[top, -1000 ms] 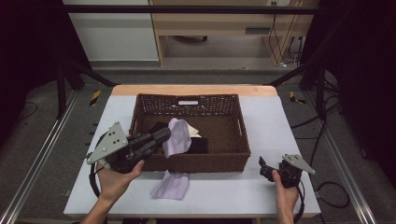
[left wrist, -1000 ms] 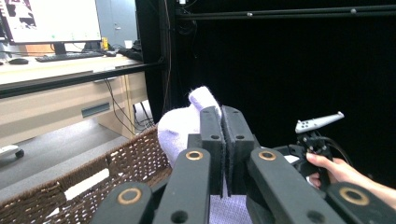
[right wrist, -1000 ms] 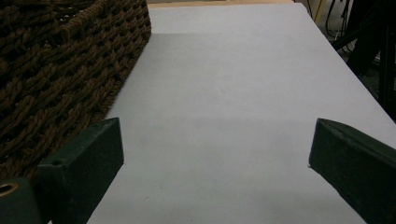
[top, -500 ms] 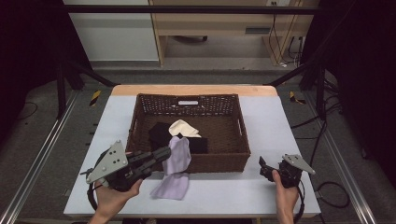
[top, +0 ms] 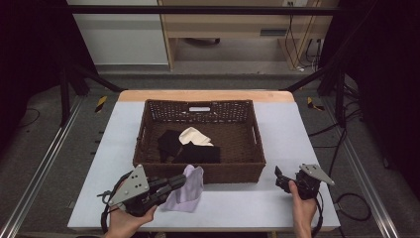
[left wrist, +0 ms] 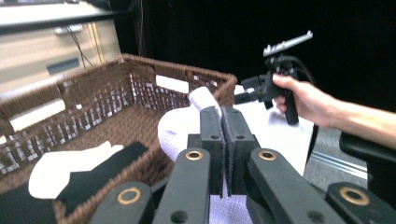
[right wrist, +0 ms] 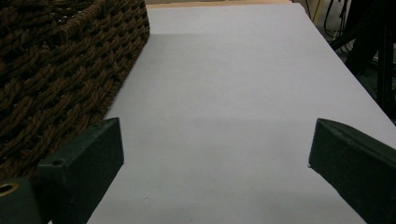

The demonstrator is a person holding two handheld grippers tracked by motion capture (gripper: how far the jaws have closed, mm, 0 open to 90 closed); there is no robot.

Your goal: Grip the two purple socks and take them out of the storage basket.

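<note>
My left gripper (top: 182, 180) is shut on a pale lilac cloth (top: 194, 177) just in front of the brown wicker basket (top: 224, 172). The cloth hangs over the basket's near wall and down onto the table, where it meets a second lilac cloth (top: 179, 201). In the left gripper view the jaws (left wrist: 220, 114) are pressed together, with the cloth (left wrist: 180, 128) bunched behind and below them. Inside the basket lie a black cloth (top: 199, 153) and a cream one (top: 194, 136). My right gripper (top: 278, 176) stands open low over the table at the front right, with nothing between its jaws (right wrist: 215, 154).
The basket (left wrist: 140, 84) takes up the middle of the white table (top: 297, 129); its right wall (right wrist: 60, 60) is close to my right gripper's left jaw. The other hand with its gripper (left wrist: 254, 91) shows beyond the basket corner. Dark stands and cables flank the table.
My left gripper has carried the lilac cloth out of the basket, toward me and down to the table front. The right gripper has stayed where it was.
</note>
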